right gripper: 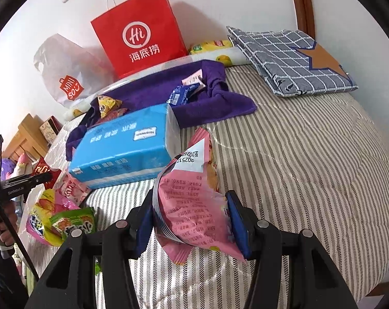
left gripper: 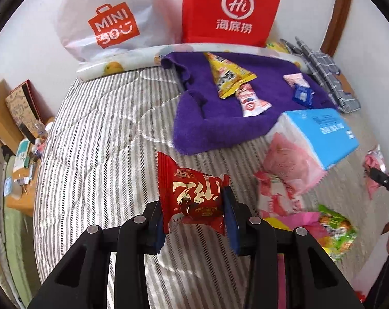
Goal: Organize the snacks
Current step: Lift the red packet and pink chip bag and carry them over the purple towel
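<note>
Above the striped bedspread [left gripper: 96, 139], the left gripper [left gripper: 194, 221] holds a small red snack packet [left gripper: 194, 195] across its middle, both blue pads pressed against the wrapper's sides and the packet clear of the bedding. Over on the right, the right gripper [right gripper: 191, 221] is clamped narrow on a pink snack bag [right gripper: 191, 200], its printed back facing the camera and its crimped top pointing toward the blue tissue pack [right gripper: 124, 152]. Both packets look light and air-filled, judging by their puffed, crinkled film; such wrappers are slick and give under pressure, so a grip across the belly, as here, probably holds better than one on a sealed edge, though a hard squeeze could crush whatever is inside. More snacks already lie on the purple towel [left gripper: 215, 118]: a yellow packet [left gripper: 228, 74], a red-and-white one [left gripper: 251, 100] and a small blue one [left gripper: 302, 95]. A loose heap of green and pink packets [right gripper: 60, 219] waits near the bed's edge, beside the person's hand [right gripper: 3, 229].
</note>
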Motion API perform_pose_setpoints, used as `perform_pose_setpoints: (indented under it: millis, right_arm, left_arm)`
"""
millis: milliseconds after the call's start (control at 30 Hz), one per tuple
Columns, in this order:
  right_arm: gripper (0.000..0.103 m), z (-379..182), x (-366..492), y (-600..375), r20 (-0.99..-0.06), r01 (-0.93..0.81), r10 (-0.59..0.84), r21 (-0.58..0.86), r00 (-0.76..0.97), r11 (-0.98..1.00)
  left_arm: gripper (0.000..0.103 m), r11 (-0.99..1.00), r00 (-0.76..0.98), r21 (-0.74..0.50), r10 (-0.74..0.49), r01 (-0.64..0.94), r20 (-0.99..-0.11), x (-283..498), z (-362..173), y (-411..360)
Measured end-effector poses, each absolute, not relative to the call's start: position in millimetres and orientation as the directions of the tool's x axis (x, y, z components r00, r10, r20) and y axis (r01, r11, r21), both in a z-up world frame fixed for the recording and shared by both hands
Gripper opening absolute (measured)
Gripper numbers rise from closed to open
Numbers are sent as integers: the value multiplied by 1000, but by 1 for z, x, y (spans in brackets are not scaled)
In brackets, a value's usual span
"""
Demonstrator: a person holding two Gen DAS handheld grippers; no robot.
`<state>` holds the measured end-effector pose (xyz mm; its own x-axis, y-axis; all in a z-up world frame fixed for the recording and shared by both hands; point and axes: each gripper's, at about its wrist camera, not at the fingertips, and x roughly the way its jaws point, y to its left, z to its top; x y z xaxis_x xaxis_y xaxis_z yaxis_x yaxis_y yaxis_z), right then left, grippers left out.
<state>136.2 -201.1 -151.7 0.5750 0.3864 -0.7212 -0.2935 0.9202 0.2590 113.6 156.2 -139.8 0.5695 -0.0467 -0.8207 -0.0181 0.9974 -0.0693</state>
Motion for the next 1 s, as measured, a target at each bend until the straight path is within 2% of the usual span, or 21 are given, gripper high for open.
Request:
perform_pose_setpoints:
  millis: [433,1000]
  right_arm:
    - [50,-124,126,-202,-685,-311,385,236,619,921]
    - [51,-85,119,-200,-621,-352,401,207,673,913]
  left_arm:
    - [38,996,615,-85,-92,40,-783,96,-104,117]
    - [38,964,584,-222,-264,144,-767,101,-93,52]
